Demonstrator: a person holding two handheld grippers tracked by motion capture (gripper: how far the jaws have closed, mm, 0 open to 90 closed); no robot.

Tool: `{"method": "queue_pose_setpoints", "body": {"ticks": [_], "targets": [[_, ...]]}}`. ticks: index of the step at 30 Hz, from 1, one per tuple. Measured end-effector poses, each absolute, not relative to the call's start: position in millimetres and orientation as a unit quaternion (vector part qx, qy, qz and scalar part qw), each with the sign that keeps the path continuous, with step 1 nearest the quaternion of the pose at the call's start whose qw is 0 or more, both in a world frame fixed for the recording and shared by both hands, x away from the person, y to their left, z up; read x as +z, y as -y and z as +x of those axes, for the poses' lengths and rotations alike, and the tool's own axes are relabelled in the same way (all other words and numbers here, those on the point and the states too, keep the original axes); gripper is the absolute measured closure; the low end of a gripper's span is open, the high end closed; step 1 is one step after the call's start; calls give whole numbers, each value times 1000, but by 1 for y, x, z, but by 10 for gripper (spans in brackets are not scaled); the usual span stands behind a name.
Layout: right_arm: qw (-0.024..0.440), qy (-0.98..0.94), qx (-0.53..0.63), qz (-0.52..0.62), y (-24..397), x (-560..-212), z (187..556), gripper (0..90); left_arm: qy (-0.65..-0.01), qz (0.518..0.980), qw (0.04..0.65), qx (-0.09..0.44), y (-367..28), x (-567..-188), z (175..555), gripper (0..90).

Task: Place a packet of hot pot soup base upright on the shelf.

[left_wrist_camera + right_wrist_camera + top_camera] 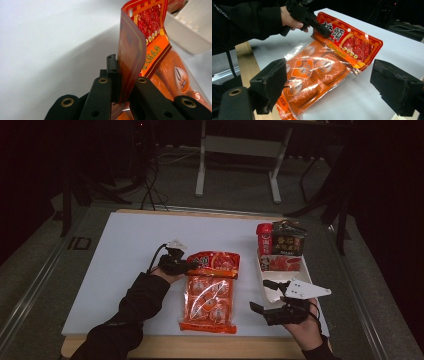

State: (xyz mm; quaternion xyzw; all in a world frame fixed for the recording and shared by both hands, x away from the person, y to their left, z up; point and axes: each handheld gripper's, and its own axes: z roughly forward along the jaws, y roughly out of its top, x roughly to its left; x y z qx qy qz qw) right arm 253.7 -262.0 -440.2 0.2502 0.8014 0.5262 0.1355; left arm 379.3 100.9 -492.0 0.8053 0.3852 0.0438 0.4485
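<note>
An orange snack bag [207,292] with a red header card lies at the middle of the white table top [125,255]. My left gripper [192,265] is shut on the left edge of that header; in the left gripper view the jaws [119,75] pinch the card, and the bag [136,47] curls upward from them. In the right gripper view the left gripper [322,28] bites the header's corner and the bag [319,70] shows several round orange packs inside. My right gripper [264,296] hovers open to the bag's right; its jaws [334,87] stand wide apart with nothing between them.
A white tray [272,290] sits at the right of the table, holding a red can [264,239], a dark packet [289,238] and a red packet [284,264]. The tray's wall [190,35] lies just beyond the bag. The table's wooden front edge [200,346] is near my forearms.
</note>
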Motion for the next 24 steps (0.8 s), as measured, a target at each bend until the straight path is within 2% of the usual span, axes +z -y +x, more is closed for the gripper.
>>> {"method": "queue_pose_setpoints", "body": {"ticks": [21, 24], "targets": [[176, -787, 516, 288, 263, -422, 270, 138, -328, 796, 507, 54, -101, -457, 353, 898], [169, -782, 522, 295, 262, -418, 276, 137, -314, 796, 515, 59, -102, -452, 347, 898]]}}
